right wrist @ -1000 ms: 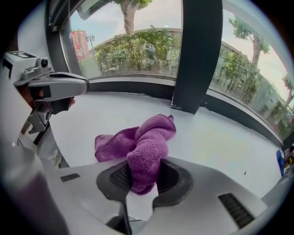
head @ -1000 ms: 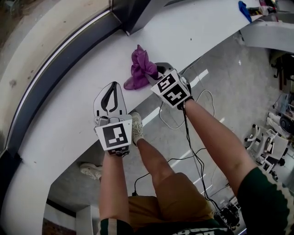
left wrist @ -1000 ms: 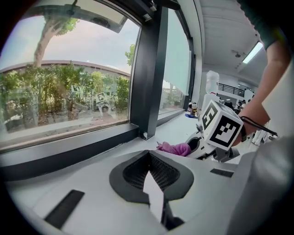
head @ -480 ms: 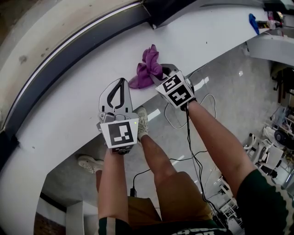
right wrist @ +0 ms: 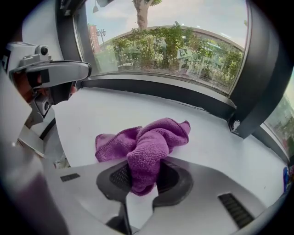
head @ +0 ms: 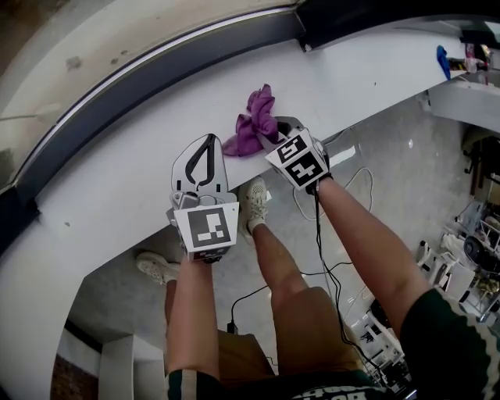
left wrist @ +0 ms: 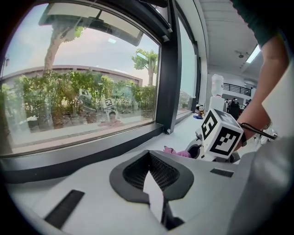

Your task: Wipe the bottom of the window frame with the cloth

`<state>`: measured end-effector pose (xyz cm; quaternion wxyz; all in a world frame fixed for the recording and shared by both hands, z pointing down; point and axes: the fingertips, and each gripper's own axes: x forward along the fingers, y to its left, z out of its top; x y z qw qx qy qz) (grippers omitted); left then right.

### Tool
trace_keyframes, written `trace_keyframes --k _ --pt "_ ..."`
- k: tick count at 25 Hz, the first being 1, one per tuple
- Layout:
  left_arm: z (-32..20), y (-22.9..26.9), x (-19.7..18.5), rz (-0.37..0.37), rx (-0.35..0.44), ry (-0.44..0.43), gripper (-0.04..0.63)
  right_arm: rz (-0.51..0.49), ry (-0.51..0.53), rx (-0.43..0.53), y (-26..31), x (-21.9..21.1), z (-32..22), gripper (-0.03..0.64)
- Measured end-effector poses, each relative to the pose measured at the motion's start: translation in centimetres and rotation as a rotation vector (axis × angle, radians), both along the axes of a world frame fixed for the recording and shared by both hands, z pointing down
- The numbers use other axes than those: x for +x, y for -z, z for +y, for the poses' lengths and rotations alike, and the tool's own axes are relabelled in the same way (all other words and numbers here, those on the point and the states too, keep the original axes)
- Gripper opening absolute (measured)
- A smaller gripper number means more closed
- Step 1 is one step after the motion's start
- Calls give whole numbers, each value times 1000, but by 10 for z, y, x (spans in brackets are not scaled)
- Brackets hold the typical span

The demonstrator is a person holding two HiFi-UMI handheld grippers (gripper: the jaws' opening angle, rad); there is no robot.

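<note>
Both tools have slid along the sill (head: 101, 195), away from the corner post (head: 332, 19). Right tool (right wrist: 140, 183) grips the purple cloth (right wrist: 147, 147) resting on the sill; the frame's bottom rail (head: 172, 66) runs crosswise just ahead. Left tool (left wrist: 154, 183) is clenched, empty

Both arms reach forward; left gripper (head: 205, 144) closed on nothing, right gripper (head: 275, 131) pinching the cloth (head: 254, 125)

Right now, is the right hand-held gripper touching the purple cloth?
Touching. In the right gripper view, the right hand-held gripper has its jaws closed on a fold of the purple cloth, which is bunched between the pads with no gap.
</note>
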<state>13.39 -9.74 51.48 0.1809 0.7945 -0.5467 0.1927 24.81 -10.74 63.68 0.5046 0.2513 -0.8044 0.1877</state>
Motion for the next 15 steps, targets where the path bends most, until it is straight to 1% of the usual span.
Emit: trace_keyframes --k 6,10,15 --pt "17 4 -45 5 6 46 8 -10 69 -7 1 -57 21 98" --pt "31 4 -71 3 -3 81 8 -17 144 -5 2 -94 35 98" --pt "51 7 -101 -8 -7 101 8 -23 199 5 3 -136 55 98"
